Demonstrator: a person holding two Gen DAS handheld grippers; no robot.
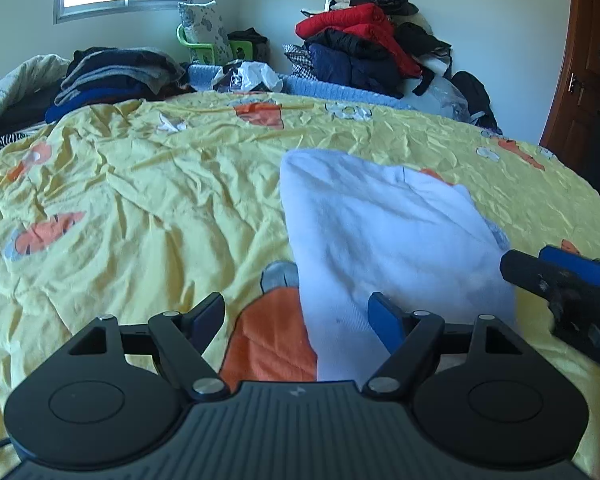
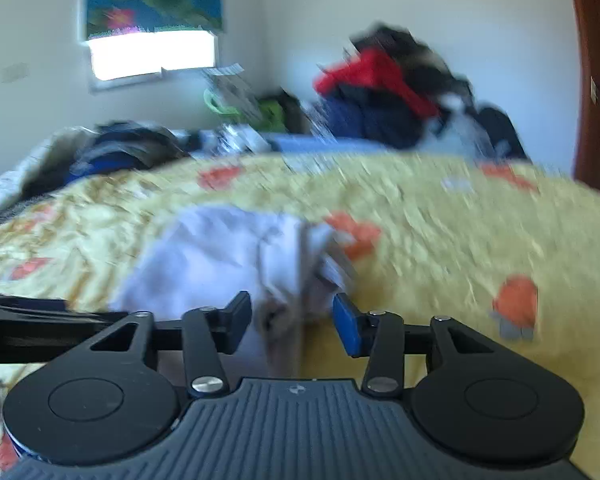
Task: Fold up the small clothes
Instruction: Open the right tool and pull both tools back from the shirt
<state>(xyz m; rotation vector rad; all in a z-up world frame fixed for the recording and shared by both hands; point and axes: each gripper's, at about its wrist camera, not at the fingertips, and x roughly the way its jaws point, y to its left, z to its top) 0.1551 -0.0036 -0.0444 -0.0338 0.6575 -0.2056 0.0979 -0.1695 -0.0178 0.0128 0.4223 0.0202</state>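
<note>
White garment (image 1: pixel 380 232) lies part-folded on the yellow bedspread (image 1: pixel 140 200). Left gripper (image 1: pixel 300 320) spread wide and empty, right gripper (image 2: pixel 292 320) half-open, gripping nothing. Best pinch one hem edge, then fold flat.

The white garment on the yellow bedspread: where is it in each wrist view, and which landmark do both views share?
Left wrist view: the white garment lies right of centre, reaching down between the gripper's fingers.
Right wrist view: it lies centre-left, blurred, just above the gripper.
Shared landmark: the red jacket on the clothes pile by the far wall.
</note>
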